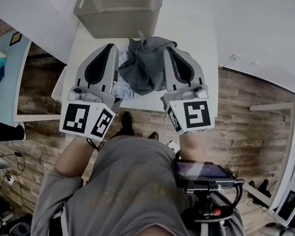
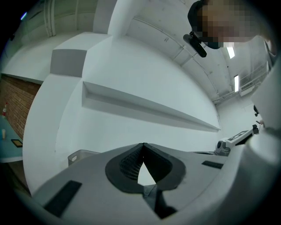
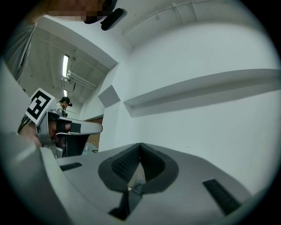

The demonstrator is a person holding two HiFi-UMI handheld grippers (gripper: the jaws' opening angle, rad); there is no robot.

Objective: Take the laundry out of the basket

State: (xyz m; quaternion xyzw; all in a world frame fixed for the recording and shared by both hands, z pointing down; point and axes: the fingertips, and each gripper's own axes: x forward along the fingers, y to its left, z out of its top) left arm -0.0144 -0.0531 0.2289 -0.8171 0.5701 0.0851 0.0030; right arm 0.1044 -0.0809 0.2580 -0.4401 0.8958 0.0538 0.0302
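Observation:
A dark grey garment [image 1: 146, 66] hangs bunched in the air between my two grippers, above the white table [image 1: 198, 51]. My left gripper [image 1: 119, 47] is shut on its left edge; a strip of the cloth [image 2: 151, 195] shows low between the closed jaws [image 2: 143, 145]. At the garment's right edge my right gripper [image 1: 169, 50] is shut too, with cloth [image 3: 131, 184] pinched under its meeting tips [image 3: 140, 144]. The beige laundry basket [image 1: 117, 17] stands at the table's far end, just beyond the garment, and looks empty; its rim [image 2: 79, 156] shows in the left gripper view.
A light patterned cloth [image 1: 120, 87] lies on the table under the garment. A white wall with a long shelf [image 2: 145, 107] [image 3: 202, 90] faces both grippers. Wooden floor [image 1: 244, 110] surrounds the table, with desks and cables at the sides.

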